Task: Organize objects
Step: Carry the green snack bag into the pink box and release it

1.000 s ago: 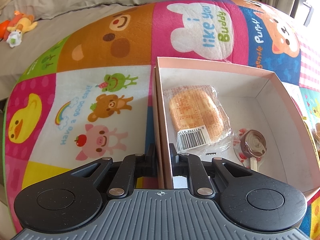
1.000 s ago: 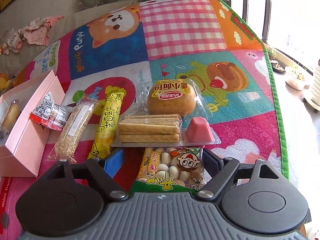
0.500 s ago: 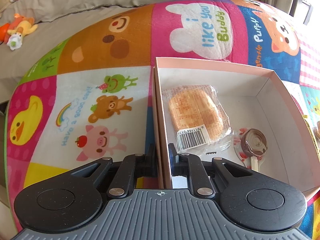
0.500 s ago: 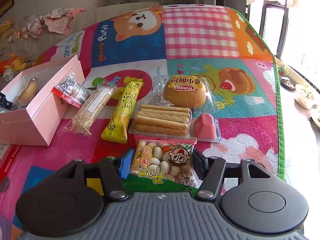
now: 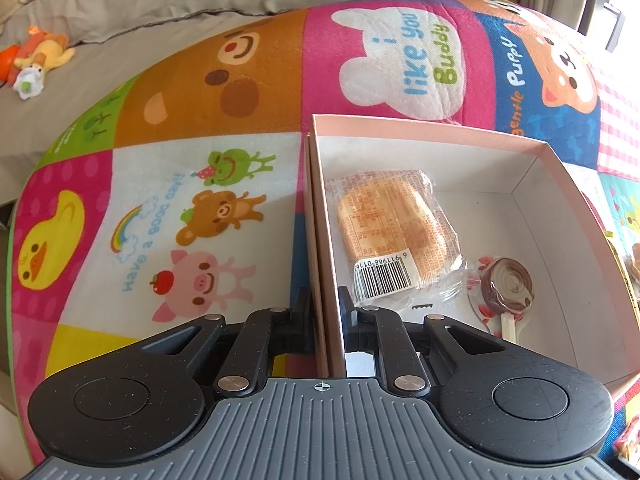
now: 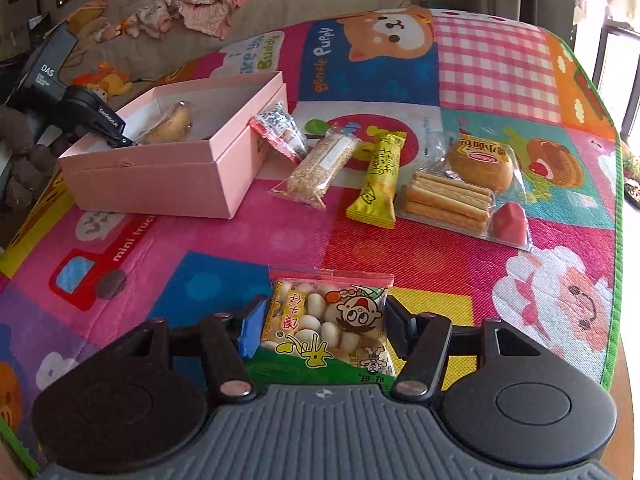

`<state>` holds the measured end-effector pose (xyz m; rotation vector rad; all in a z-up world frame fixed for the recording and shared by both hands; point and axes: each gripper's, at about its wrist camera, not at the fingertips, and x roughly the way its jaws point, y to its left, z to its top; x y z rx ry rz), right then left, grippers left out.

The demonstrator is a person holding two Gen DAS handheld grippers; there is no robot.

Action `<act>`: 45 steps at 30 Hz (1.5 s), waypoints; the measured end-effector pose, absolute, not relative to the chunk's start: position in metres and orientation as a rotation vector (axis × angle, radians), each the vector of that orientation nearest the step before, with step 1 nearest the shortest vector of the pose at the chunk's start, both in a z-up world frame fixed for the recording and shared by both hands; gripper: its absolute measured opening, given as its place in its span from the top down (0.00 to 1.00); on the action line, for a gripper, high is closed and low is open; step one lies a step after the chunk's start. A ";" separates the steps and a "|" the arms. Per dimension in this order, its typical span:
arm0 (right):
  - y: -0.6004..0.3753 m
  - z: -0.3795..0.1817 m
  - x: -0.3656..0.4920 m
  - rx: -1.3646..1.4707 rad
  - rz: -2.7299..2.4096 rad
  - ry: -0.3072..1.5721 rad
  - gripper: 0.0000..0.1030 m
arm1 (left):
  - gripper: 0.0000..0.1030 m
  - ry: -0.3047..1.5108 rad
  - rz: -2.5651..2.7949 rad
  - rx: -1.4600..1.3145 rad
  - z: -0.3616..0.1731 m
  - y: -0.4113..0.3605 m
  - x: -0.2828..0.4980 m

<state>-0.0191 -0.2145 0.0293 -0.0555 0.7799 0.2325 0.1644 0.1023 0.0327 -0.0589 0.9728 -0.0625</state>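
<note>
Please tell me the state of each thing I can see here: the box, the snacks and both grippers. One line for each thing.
Pink box: open, no lid on.
Left gripper: shut on the box wall.
Right gripper: shut on the bag of small biscuits.
Bread packet: sealed, lying in the box.
Lollipop: wrapped, lying in the box.
Yellow bar: sealed, lying on the mat.
Biscuit sticks: sealed, on the mat.

"like you Buddy" and "gentle Puppy" on play mat [image 5: 168, 184]; "DAS" on left tongs [image 6: 116, 130].
</note>
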 end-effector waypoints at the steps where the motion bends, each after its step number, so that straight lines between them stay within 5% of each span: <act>1: -0.209 0.030 -0.021 -0.061 0.251 0.782 0.41 | 0.86 0.973 -0.063 -0.059 0.033 0.102 0.164; 14: -0.160 0.058 -0.033 -0.071 0.459 0.801 0.44 | 0.86 0.963 -0.057 -0.074 0.032 0.104 0.163; 30: -0.125 0.202 0.019 -0.013 0.576 0.550 0.44 | 0.86 0.954 -0.059 -0.086 0.031 0.103 0.160; 45: -0.132 0.157 0.097 0.133 0.470 0.634 0.32 | 0.86 0.949 -0.074 -0.083 0.031 0.103 0.156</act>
